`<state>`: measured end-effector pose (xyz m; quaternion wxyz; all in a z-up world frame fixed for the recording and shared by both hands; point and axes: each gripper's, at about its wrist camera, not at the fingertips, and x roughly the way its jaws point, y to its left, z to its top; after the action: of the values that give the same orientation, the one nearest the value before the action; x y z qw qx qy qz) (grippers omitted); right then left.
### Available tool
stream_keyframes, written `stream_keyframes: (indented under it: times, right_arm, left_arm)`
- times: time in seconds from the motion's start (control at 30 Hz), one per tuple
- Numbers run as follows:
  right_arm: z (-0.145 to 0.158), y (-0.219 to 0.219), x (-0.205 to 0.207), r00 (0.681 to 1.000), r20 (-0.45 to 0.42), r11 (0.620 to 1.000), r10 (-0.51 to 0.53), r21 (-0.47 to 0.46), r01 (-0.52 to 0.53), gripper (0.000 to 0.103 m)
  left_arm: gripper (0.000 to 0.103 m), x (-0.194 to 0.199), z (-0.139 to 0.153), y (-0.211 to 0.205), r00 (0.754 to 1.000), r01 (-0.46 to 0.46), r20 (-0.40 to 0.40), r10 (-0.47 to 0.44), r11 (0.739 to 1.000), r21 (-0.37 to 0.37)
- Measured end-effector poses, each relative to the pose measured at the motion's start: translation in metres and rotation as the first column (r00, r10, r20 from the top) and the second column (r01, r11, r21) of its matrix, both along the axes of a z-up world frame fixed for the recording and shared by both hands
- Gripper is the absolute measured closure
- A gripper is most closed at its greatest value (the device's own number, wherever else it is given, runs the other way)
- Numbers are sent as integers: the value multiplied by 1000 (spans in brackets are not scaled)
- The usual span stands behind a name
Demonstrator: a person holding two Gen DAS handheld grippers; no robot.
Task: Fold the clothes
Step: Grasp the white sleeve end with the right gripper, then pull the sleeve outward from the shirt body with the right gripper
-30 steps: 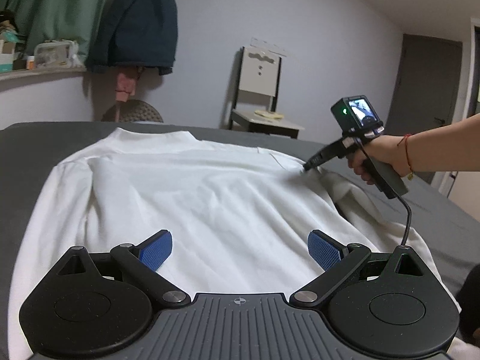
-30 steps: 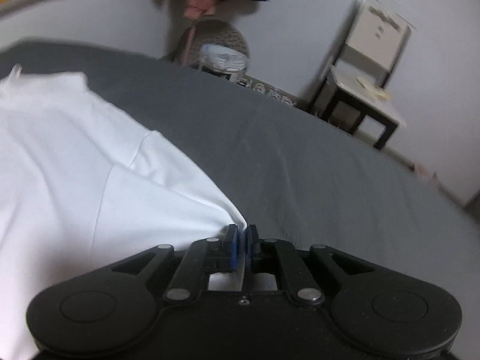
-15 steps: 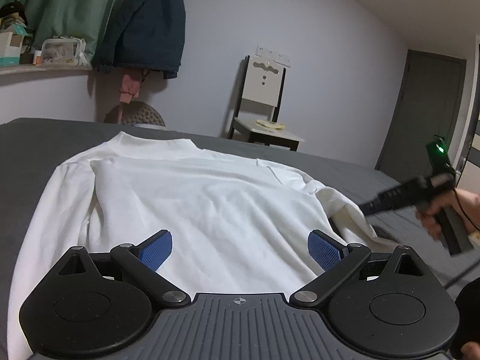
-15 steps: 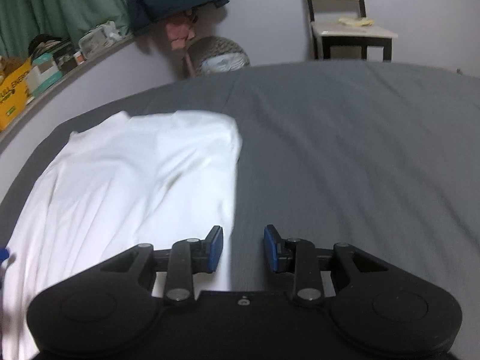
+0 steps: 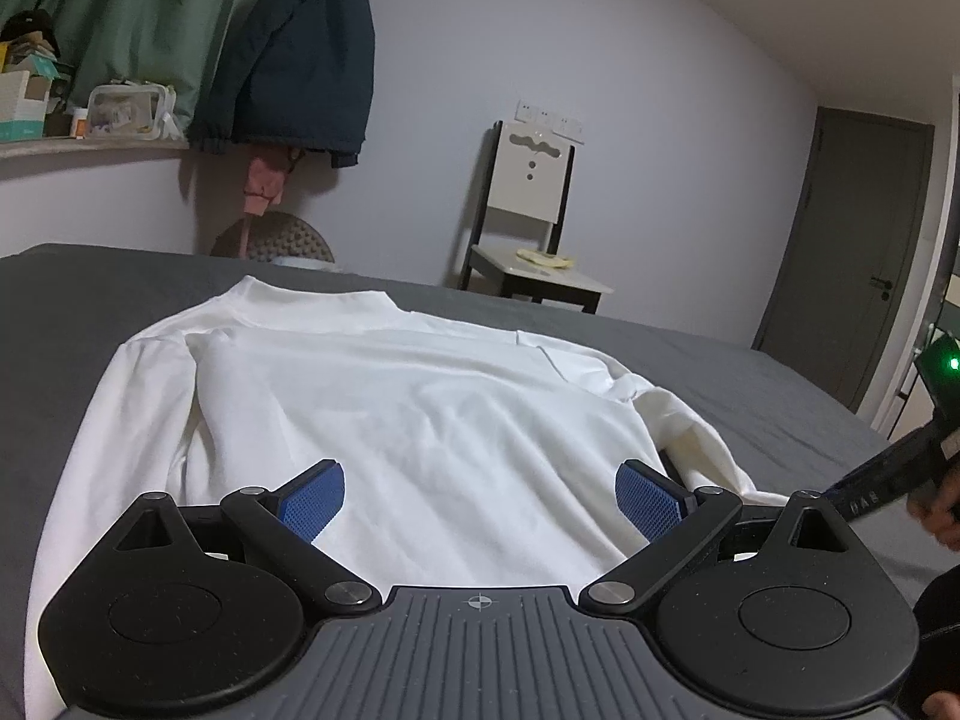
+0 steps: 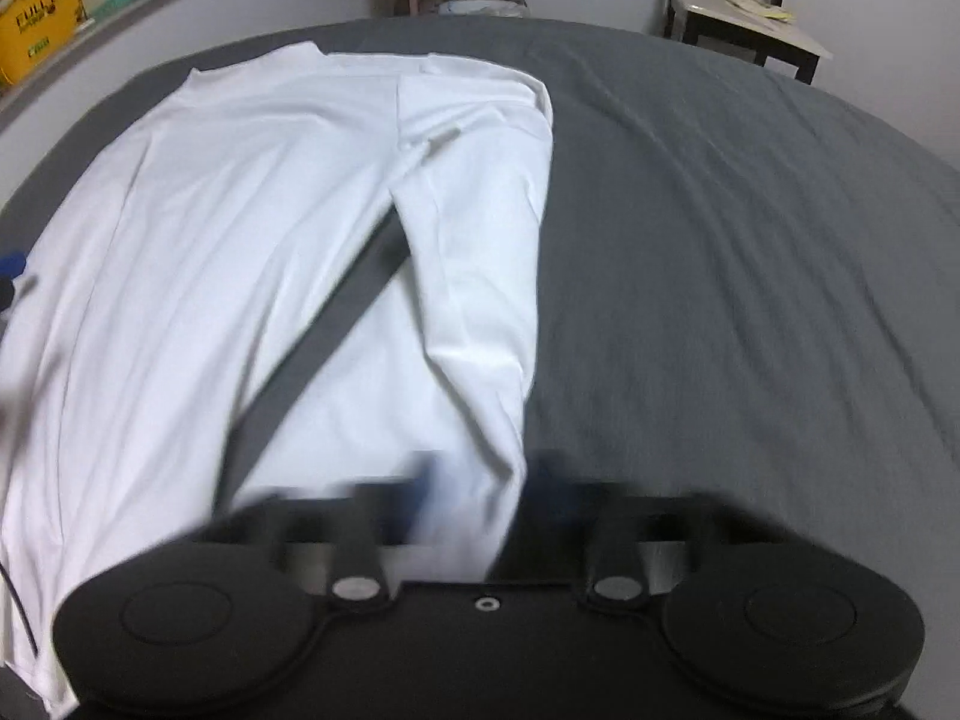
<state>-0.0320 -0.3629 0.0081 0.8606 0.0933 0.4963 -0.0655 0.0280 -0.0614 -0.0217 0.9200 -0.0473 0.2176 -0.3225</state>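
Left tongs (image 5: 480, 495): apart, over shirt (image 5: 384, 408).
Right tongs (image 6: 480, 495): blurred, closing around sleeve (image 6: 480, 276).
Advice: grip the cuff end firmly, carry it across.

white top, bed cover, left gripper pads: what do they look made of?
White top: soft matte knit, likely cotton jersey; it drapes in gentle wrinkles. Bed cover: grey matte woven fabric, fine creases. Pads of the left gripper: blue, dimpled grid texture, probably rubber or silicone.
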Motion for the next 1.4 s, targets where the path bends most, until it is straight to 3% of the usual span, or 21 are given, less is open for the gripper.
stream_keyframes:
  times: [0.07, 0.13, 0.2, 0.3, 0.37, 0.47, 0.5, 0.53, 0.67, 0.73, 0.83, 0.87, 0.9, 0.97, 1.0, 1.07, 1.13, 1.2, 1.27, 1.33, 1.4]
  right_arm:
    - [7, -8, -1, 1000, 6, 1000, -28, -11, 28, 99]
    - [19, -14, -4, 999, 15, 996, -44, -82, 45, 99]
    - [36, -22, 0, 999, 19, 975, -38, -217, 42, 99]
    - [62, -36, 6, 999, 24, 908, -25, -418, 33, 99]
    - [75, -27, 7, 999, 36, 786, 33, -618, -4, 99]
    - [77, 2, -7, 982, 58, 497, 180, -867, -40, 99]
    - [70, 13, -13, 974, 28, 449, 226, -890, -78, 99]
    - [62, 25, -18, 963, -10, 412, 269, -903, -124, 99]
    - [2, 57, -38, 882, -225, 406, 414, -822, -400, 99]
    - [-25, 63, -41, 853, -304, 462, 425, -737, -493, 98]
    - [-28, 53, -42, 870, -282, 589, 403, -648, -483, 90]
    - [-29, 49, -42, 878, -273, 629, 394, -616, -474, 81]
    - [-20, 40, -45, 896, -229, 678, 382, -589, -439, 63]
    - [1, 20, -53, 930, -124, 772, 345, -526, -356, 46]
    - [14, 2, -58, 957, -55, 834, 286, -477, -277, 47]
    - [26, -41, -70, 992, 58, 912, 115, -401, -83, 48]
    - [38, -85, -82, 986, 152, 945, -70, -306, 115, 50]
    - [32, -127, -92, 960, 185, 935, -208, -250, 251, 57]
    - [21, -154, -93, 957, 177, 935, -231, -232, 269, 60]
    - [8, -164, -85, 974, 142, 958, -175, -204, 201, 60]
    - [-3, -173, -78, 986, 93, 982, -138, -116, 148, 60]
  left_arm:
    - [5, 0, 0, 1, 1000, -2, 2, 2, 1000, 1]
    - [5, 0, 1, 2, 1000, -6, 6, 6, 1000, 1]
    - [5, 1, 2, 4, 1000, -14, 6, 14, 1000, -8]
    - [5, 2, 2, 5, 1000, -21, 0, 21, 1000, -19]
    - [5, 3, 1, 5, 1000, -22, -4, 22, 1000, -19]
    - [5, 4, 0, 3, 1000, -21, -2, 21, 1000, -7]
    - [5, 4, 0, 2, 1000, -21, -2, 21, 1000, -5]
    - [5, 4, -1, 2, 1000, -20, -3, 20, 1000, -4]
    - [5, 4, -3, 0, 1000, -11, -7, 12, 1000, 7]
    - [5, 3, -4, -2, 1000, -5, -5, 5, 1000, 18]
    - [5, 1, -4, -3, 1000, 3, 8, -4, 999, 38]
    - [5, 1, -4, -4, 1000, 4, 12, -5, 999, 45]
    - [5, 1, -4, -4, 1000, 5, 14, -5, 999, 48]
    - [5, 1, -4, -4, 1000, 5, 10, -6, 999, 46]
    - [5, 1, -5, -4, 1000, 6, 6, -6, 999, 45]
    - [5, 2, -6, -5, 1000, 7, -3, -7, 999, 43]
    - [5, 2, -8, -6, 1000, 9, -6, -9, 999, 48]
    - [5, 2, -9, -7, 1000, 10, -8, -10, 998, 56]
    - [5, 1, -10, -8, 1000, 10, -9, -10, 998, 64]
    - [5, 0, -11, -8, 1000, 10, -8, -9, 998, 70]
    - [5, 1, -12, -8, 1000, 8, -12, -8, 997, 76]
